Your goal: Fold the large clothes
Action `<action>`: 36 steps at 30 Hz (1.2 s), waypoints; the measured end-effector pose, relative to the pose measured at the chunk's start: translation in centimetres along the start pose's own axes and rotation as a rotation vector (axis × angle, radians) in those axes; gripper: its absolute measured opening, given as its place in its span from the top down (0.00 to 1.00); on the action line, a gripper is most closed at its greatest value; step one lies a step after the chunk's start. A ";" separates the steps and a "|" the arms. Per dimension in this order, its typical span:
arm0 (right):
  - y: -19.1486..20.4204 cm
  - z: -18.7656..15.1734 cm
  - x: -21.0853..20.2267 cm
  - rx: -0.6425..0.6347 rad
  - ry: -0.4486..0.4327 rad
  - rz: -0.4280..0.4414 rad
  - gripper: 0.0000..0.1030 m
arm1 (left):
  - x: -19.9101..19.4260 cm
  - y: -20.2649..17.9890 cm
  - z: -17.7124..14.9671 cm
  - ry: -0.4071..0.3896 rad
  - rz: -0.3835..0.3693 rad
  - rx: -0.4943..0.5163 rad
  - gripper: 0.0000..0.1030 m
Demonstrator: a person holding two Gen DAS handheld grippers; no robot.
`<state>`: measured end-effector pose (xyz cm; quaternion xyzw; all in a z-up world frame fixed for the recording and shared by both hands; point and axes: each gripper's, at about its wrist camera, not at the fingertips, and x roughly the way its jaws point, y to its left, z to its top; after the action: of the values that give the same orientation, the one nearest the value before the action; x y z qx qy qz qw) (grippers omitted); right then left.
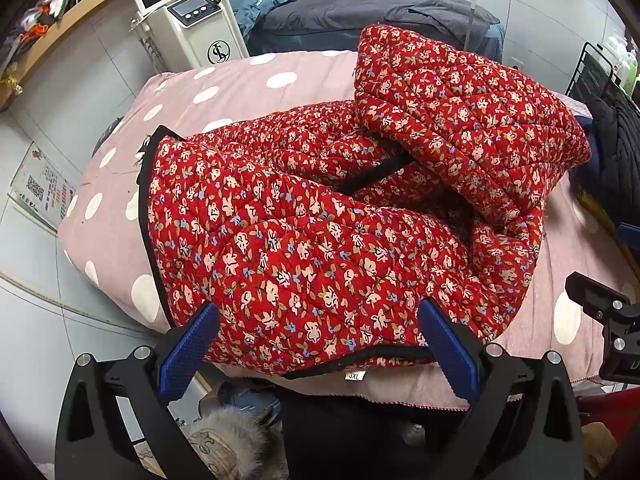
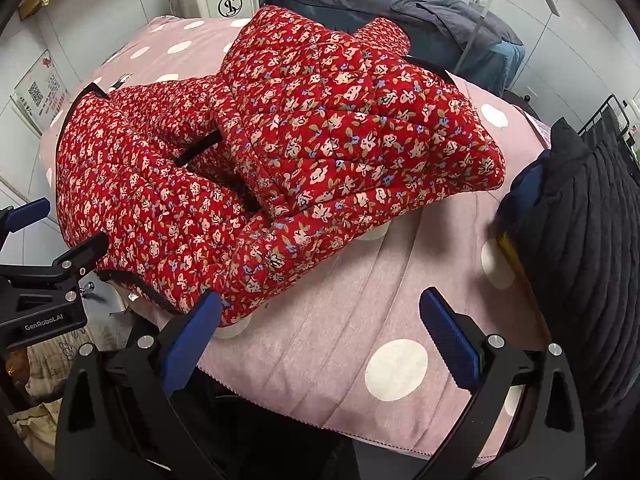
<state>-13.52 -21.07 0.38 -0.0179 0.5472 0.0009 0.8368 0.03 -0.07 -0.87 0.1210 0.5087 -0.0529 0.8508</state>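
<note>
A red quilted floral jacket (image 1: pixel 320 240) with black trim lies on the pink polka-dot bed (image 1: pixel 248 84). One part is folded over on top at the right (image 1: pixel 472 120). A white 3XL tag (image 1: pixel 354 376) shows at its near edge. My left gripper (image 1: pixel 318 320) is open, fingers spread over the jacket's near edge, holding nothing. In the right wrist view the jacket (image 2: pixel 280 140) lies left of centre. My right gripper (image 2: pixel 320 316) is open and empty above the bare bedspread (image 2: pixel 340 340), its left finger (image 2: pixel 192 336) close to the jacket's near corner.
A black padded garment (image 2: pixel 592 240) lies at the bed's right side. A white machine with a screen (image 1: pixel 192 20) stands behind the bed. A dark bed with blue bedding (image 1: pixel 360 8) is further back. A furry item (image 1: pixel 232 440) lies on the floor.
</note>
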 end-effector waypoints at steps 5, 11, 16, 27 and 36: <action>0.0 0.0 0.5 0.000 0.013 0.001 0.05 | 0.6 0.0 0.1 0.011 -0.003 -0.002 0.06; 0.2 -0.1 1.1 -0.009 -0.001 0.008 0.05 | 1.5 -0.1 0.2 0.012 -0.008 -0.008 0.06; 1.2 0.3 1.4 -0.060 -0.032 -0.013 0.05 | 2.7 0.4 0.5 0.016 -0.009 -0.023 0.06; 1.4 2.0 2.8 -0.045 -0.044 -0.019 0.05 | 4.4 0.6 1.5 0.026 0.000 -0.012 0.06; 6.7 7.5 4.6 -0.286 -0.178 -0.161 0.05 | 5.5 3.1 3.3 -0.014 0.002 -0.063 0.06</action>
<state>-4.93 -14.27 -1.00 -0.1801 0.4623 0.0134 0.8681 6.11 2.28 -3.77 0.0942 0.5042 -0.0371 0.8577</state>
